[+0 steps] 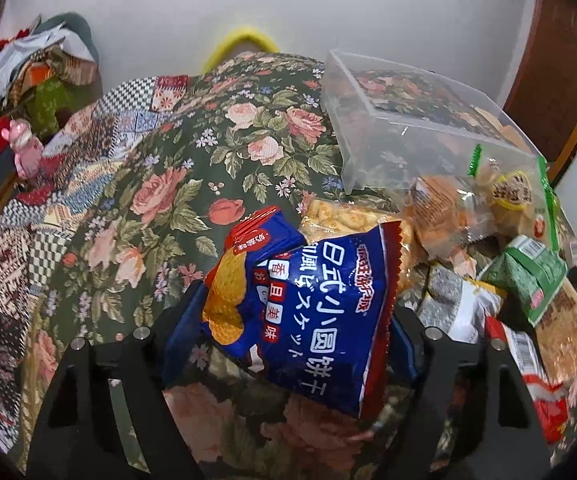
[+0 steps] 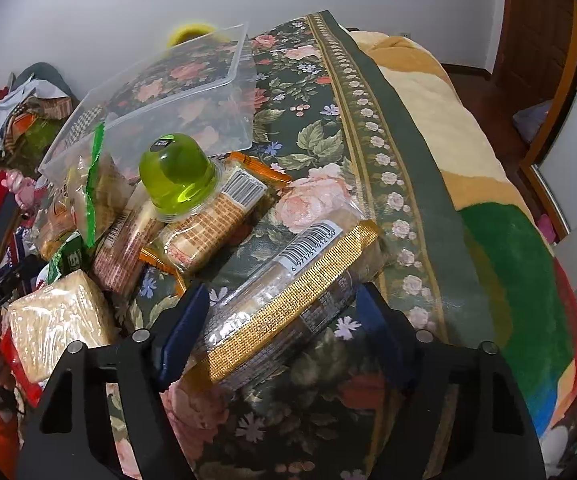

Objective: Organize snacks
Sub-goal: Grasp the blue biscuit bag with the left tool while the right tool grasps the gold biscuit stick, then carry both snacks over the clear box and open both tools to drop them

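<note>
A blue biscuit bag with white lettering leans on the left side of a snack pile, above the floral cloth. My left gripper straddles it, one blue pad close by each side edge, and I see no clear squeeze. In the right wrist view a clear packet with a gold strip and a barcode lies flat on the cloth between the fingers of my right gripper. Its left pad sits by the packet's edge, and the right pad stands slightly off it. A clear plastic box stands beyond the pile.
The pile holds a green jelly cup, orange-wrapped biscuits, a cracker pack, green packets and a bread bag. A striped blanket drapes the right edge. Clutter fills the far left by the white wall.
</note>
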`<state>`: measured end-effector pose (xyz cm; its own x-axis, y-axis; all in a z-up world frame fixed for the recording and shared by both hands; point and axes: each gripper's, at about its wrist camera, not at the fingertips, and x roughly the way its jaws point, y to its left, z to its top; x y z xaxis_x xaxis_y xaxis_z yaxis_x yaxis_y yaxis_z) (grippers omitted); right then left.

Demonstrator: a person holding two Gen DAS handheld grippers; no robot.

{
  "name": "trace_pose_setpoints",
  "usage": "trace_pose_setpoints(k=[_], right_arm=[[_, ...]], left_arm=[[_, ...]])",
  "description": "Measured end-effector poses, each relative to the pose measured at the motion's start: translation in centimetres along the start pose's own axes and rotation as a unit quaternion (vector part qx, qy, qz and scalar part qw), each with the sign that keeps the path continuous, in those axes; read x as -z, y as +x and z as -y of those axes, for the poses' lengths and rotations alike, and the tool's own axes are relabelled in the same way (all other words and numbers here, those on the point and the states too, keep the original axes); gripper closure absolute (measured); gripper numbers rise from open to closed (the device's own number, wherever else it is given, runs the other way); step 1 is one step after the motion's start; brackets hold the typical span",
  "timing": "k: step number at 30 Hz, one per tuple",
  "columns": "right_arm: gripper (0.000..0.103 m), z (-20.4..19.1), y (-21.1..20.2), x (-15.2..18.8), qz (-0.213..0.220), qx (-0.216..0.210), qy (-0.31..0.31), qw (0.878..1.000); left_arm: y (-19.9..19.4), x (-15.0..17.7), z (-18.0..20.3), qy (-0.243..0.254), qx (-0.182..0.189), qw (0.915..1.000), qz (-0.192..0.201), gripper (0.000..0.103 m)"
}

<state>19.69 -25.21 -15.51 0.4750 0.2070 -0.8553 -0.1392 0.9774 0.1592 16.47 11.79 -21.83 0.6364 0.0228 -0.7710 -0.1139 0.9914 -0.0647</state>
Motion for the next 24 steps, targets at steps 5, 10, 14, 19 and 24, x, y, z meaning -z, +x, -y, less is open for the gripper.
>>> trace_pose_setpoints(k=[5,10,14,19,24], right_arm=[[0.033,-0.1,0.9,-0.6,0.000,0.007,0.003,1.000],[0.039,-0.4,2.2,-1.3,-0.008,0.008,-0.001,1.000],[0.046,-0.2,1.7,-1.1,-0.002,0.001,0.002,1.000],[0.063,-0.5,0.5,-0.2,0.005,-0.018,-0.008,1.000],[0.071,-1.1,-0.7,0.2,0.020,-0.010,-0.029,0.999]], left_arm=[[-1.2,0.4,-0.1,0.005,0.000,1.0000,0.006,0.024],[-2.3,0.4,0.0,-0.001,0.003,1.0000,0.008,0.024],[-3.8,0.1,0.3,-0.001,0.004,0.9997,0.024,0.024],[-5.6,-0.8,0.9,0.002,0.004,0.9989,0.047,0.024],[-7.2,-2.0,2.0,0.006,0.008,0.9977,0.067,0.024]])
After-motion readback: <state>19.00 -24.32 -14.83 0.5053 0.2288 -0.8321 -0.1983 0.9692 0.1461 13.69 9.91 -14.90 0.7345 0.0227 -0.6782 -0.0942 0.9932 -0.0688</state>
